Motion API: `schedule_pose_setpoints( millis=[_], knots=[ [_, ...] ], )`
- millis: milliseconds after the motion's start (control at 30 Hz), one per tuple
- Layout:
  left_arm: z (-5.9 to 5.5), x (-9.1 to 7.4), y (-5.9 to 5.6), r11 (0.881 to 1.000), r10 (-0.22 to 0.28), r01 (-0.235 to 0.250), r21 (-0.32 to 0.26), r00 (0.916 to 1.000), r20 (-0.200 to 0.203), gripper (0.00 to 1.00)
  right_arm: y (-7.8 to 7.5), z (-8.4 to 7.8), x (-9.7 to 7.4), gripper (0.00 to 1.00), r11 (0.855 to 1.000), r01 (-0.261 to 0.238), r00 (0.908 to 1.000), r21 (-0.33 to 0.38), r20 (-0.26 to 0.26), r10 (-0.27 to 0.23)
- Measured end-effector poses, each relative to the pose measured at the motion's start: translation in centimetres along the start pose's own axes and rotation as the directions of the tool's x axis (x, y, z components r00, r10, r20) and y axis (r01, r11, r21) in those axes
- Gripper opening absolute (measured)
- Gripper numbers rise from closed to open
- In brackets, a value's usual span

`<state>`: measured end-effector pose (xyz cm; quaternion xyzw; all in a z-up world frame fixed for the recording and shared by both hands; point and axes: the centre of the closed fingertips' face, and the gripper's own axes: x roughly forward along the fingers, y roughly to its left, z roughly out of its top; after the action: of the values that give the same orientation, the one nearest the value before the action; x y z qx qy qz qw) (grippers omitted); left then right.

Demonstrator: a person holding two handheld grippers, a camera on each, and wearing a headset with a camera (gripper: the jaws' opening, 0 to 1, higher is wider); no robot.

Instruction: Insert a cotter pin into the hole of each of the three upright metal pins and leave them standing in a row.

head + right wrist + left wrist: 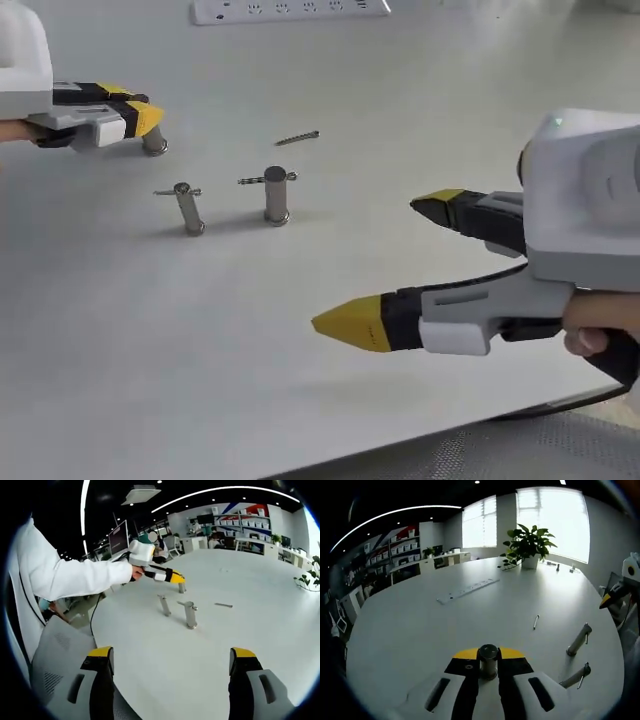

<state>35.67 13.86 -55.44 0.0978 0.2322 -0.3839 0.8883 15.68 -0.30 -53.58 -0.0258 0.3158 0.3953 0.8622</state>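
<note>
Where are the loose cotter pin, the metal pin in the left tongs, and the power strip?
loose cotter pin (297,138), head view, mid-shaft.
held metal pin (488,666), left gripper view, its shaft.
power strip (290,10), head view, top face.

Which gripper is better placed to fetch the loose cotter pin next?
Probably right. The right gripper is open and empty, free to reach the cotter pin; the left gripper is shut on the third metal pin.

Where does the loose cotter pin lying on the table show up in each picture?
Head view: loose cotter pin, upper centre.
Left gripper view: right of centre.
Right gripper view: right of centre.
Shared landmark: the metal pin clamped in the left gripper.
</note>
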Motion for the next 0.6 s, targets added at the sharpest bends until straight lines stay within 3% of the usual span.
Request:
schedule_pose_setpoints(
  millis=[200,233,267,400,533,600],
  knots=[
    [-0.1,-0.3,0.7,1.000,0.027,-0.027,-0.006,0.9993,-0.026,0.11,0.0,0.2,-0.1,0.94,1.000,-0.002,1.0000,0.002,0.007,0.002],
    [-0.1,-0.6,1.0,0.999,0.035,-0.036,-0.037,0.9989,-0.030,0.11,-0.1,0.2,-0.1,0.94,1.000,-0.001,1.0000,0.001,0.008,0.001],
    [0.2,-1.0,1.1,0.998,0.029,-0.030,-0.060,0.9995,-0.014,0.11,-0.2,0.3,-0.2,0.94,1.000,0.002,1.0000,-0.002,0.010,-0.002],
    [2.0,-2.8,0.5,0.998,0.027,-0.025,-0.051,0.9993,0.027,0.11,-0.9,0.4,-0.8,0.94,1.000,0.022,0.9997,-0.009,0.013,-0.022],
    [4.2,-5.8,1.2,1.000,0.016,-0.015,-0.006,0.9977,0.066,0.11,-1.1,0.5,-1.1,0.94,0.999,0.031,0.9992,-0.010,0.025,-0.031],
    [5.2,-7.0,1.6,0.998,0.016,-0.021,0.062,0.9959,0.089,0.11,-1.2,0.4,-1.2,0.93,0.999,0.032,0.9992,-0.014,0.023,-0.031]
  ],
)
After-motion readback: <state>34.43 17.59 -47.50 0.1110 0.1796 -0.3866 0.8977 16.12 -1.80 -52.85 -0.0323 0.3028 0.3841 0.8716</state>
